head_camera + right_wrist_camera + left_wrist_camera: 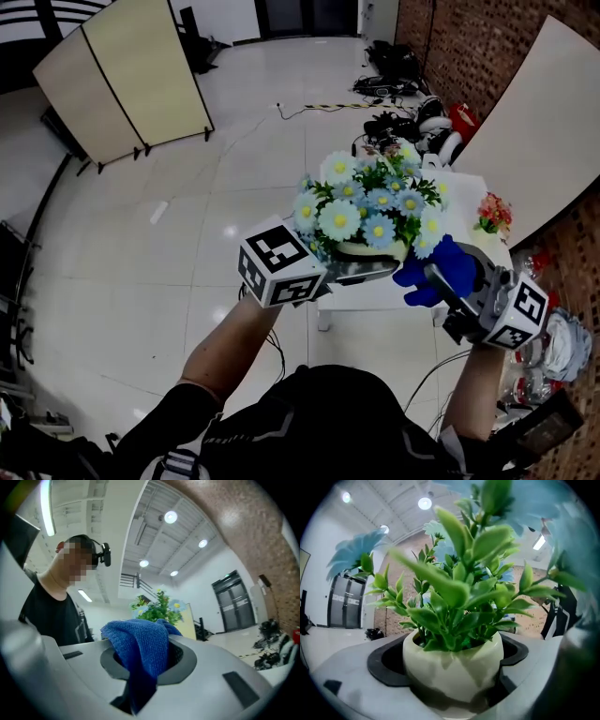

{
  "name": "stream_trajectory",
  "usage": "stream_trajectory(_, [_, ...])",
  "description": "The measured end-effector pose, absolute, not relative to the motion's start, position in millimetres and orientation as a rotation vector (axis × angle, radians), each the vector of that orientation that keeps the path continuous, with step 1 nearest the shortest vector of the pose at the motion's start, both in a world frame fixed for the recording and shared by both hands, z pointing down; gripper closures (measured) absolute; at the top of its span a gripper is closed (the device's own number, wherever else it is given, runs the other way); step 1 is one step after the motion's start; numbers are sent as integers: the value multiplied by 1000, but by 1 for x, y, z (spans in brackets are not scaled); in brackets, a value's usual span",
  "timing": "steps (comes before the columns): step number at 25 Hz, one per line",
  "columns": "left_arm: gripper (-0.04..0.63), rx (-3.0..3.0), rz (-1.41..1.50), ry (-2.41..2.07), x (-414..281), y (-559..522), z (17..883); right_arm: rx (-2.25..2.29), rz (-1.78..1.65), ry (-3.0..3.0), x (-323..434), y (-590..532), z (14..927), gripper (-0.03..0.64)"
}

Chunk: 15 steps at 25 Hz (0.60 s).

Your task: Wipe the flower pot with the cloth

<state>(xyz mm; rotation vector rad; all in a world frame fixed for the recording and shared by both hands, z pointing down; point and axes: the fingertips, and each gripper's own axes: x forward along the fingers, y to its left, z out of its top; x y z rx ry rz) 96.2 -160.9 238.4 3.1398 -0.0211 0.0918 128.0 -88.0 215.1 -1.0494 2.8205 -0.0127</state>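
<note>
A small cream flower pot point(367, 250) with green leaves and pale blue daisies is held up in the air. My left gripper point(349, 272) is shut on the flower pot point(453, 667), its jaws pressed on both sides of the round body. At the right, my right gripper point(433, 277) is shut on a bunched blue cloth point(438, 269). The cloth point(139, 645) fills the gap between the jaws and bulges above them. The cloth sits close to the pot's right side; whether it touches the pot I cannot tell. The flowers point(158, 606) show behind the cloth.
A white table point(480, 230) stands below the pot with a small red flower arrangement point(493, 215) on it. A brick wall point(487, 47) runs along the right. Cables and gear lie on the tiled floor point(187, 206) at the back. A folding screen point(122, 80) stands at the left.
</note>
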Motion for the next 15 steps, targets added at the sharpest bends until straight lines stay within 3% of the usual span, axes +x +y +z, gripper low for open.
stream_trajectory(6, [38,3128,-6,-143,94,-177,218,-1549,157,2741,115,-93,254,540])
stream_trajectory(15, [38,3147,35,-165,91,-176,220,-1786,233,2757,96,-114,266,541])
